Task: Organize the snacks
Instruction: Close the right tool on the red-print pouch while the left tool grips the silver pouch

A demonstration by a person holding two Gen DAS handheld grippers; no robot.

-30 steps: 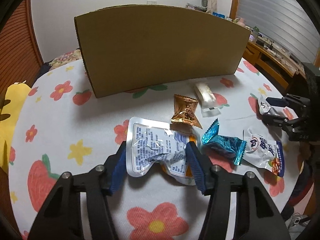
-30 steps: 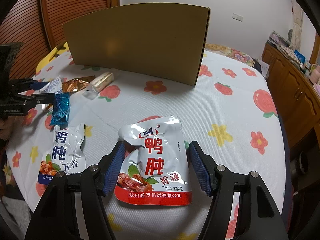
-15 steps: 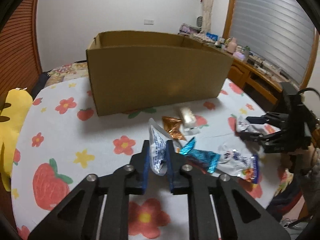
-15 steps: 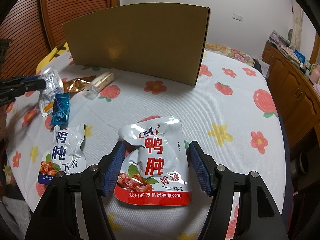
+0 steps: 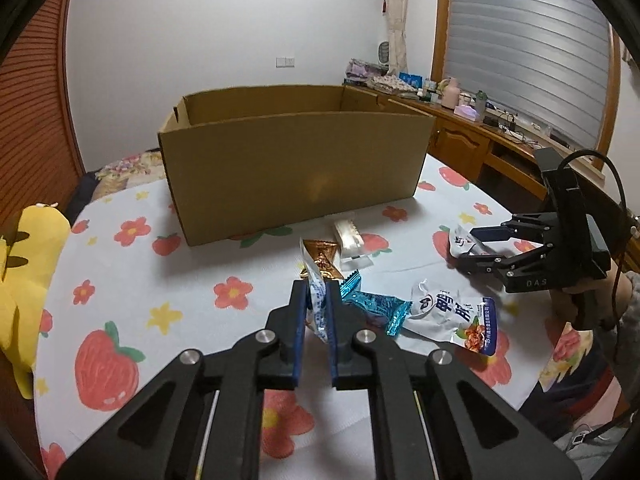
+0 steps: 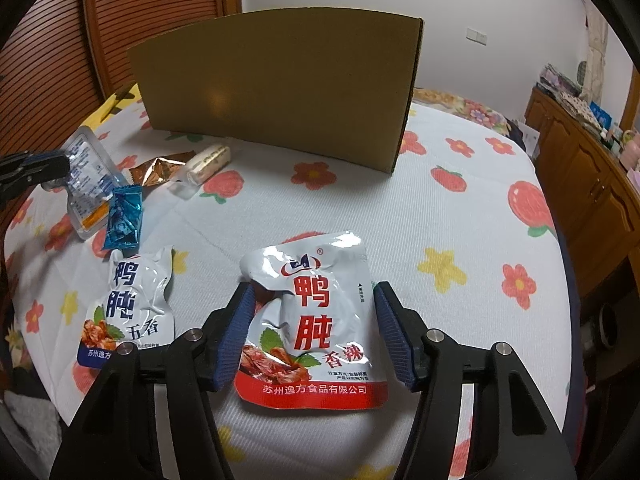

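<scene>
Our left gripper (image 5: 318,300) has its blue pads clamped flat on a silver snack pouch (image 5: 316,304), which stands on edge between them, lifted off the flowered tablecloth (image 5: 132,292). From this left wrist view we see, just beyond the fingertips, a copper-brown candy wrapper (image 5: 322,262) and a pale wrapped bar (image 5: 350,240), both lying on the cloth in front of the open cardboard box (image 5: 292,172). A teal wrapper (image 5: 372,304) lies just right of the pads, touching a white pouch with blue trim (image 5: 456,316). Farther right our right gripper (image 5: 476,246) straddles another white pouch, held by a hand (image 5: 576,296) at the edge of view.

From the right wrist view, our right gripper (image 6: 314,312) stands half wide, its jaws having just been closing, with the red-trimmed pouch (image 6: 312,328) lying flat on the cloth between them. The left pad touches or nearly touches the pouch's crumpled edge; the right pad stands just clear of it. The blue-trimmed pouch (image 6: 132,308) lies to the left, the teal wrapper (image 6: 124,216) beyond it. At the left edge the left gripper (image 6: 60,166) holds the silver pouch (image 6: 86,184) up by its end. The brown wrapper (image 6: 158,170) and pale bar (image 6: 208,162) lie near the box wall (image 6: 276,88).
</scene>
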